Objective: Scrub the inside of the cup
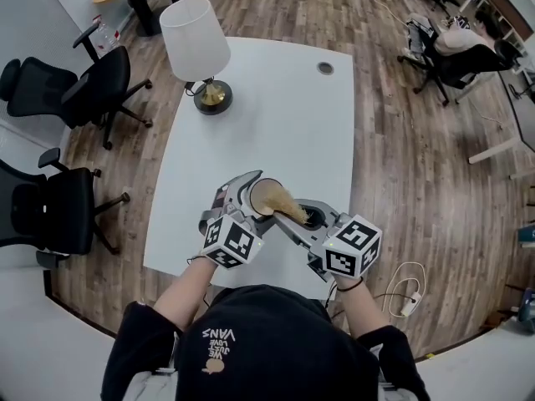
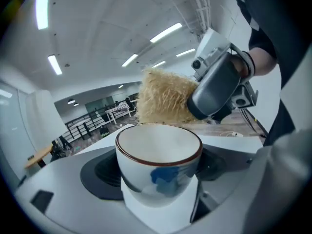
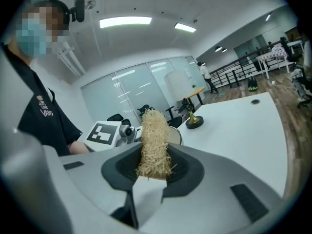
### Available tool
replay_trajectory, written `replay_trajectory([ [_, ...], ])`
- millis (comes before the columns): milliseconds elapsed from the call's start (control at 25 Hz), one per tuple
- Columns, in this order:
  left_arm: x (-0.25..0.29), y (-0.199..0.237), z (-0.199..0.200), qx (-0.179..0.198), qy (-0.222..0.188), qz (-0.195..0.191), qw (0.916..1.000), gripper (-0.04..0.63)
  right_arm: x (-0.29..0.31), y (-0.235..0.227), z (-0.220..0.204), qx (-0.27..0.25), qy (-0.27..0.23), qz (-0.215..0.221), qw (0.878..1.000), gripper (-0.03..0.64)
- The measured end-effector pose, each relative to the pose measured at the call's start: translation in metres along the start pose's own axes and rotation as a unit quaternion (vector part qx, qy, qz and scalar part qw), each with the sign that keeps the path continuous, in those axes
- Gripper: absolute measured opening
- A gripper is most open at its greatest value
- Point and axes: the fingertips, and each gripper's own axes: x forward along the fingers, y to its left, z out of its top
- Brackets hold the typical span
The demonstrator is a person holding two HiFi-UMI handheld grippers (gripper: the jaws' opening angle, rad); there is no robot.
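- Claws meet over the near edge of the white tabletop [image 1: 284,124], angled toward each other, so the work goes on close in front of the person.
- On the near left, the left claw [image 2: 158,174] is clamped on the lower body of the cup [image 2: 158,147], with one pad on either side. The mouth faces up and toward the other tool. Gripping it low leaves the brown rim and the white inside free to reach.
- On the near right, the right claw [image 3: 153,168] is closed on the lower end of a straw-coloured fibre scrubber [image 3: 153,135]. Most of the bundle sticks out past the jaws, which should let it reach into the cup before the jaws meet the rim.
- In the left gripper view the scrubber stands at the cup's far rim, above the mouth rather than down inside. I cannot tell whether the fibres touch the rim.
- My reading is that the scrubbing has not properly begun. The next move calls for lowering the free end into the bowl and working it round the wall while the left side holds firm. Too hard a push could twist the cup between its pads.
- Farther back, a lamp [image 1: 195,40] with a white shade stands at the far left of the tabletop and a round cable hole [image 1: 325,68] lies at the far right. Both are well apart from the cup and out of the way.
- Black office chairs [image 1: 92,86] stand on the wooden floor to the left.
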Motion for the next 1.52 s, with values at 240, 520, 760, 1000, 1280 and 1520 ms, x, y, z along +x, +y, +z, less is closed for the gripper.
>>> replay_trajectory([
  [240,0.024,0.023,-0.005,-0.115,-0.063,0.008,0.9913,0.402,-0.018,-0.036,0.004,0.023,-0.057,-0.049,0.997,0.100],
  [520,0.062,0.067,-0.037,-0.223,-0.088,0.040,0.9700,0.402,-0.027,-0.063,0.003,0.007,-0.066,-0.097,0.993,0.100],
  [760,0.091,0.080,-0.062,-0.252,-0.083,0.053,0.9626,0.402,-0.034,-0.086,-0.010,0.027,-0.056,-0.106,0.992,0.100],
  [1000,0.107,0.079,-0.073,-0.267,-0.078,0.050,0.9592,0.402,-0.035,-0.098,-0.014,0.038,-0.050,-0.112,0.992,0.100],
  [1280,0.111,0.076,-0.076,-0.256,-0.080,0.046,0.9623,0.402,-0.029,-0.098,-0.014,0.043,-0.045,-0.102,0.993,0.100],
  [1520,0.113,0.071,-0.078,-0.205,-0.076,0.060,0.9739,0.402,-0.027,-0.095,-0.012,0.040,-0.043,-0.098,0.993,0.100],
])
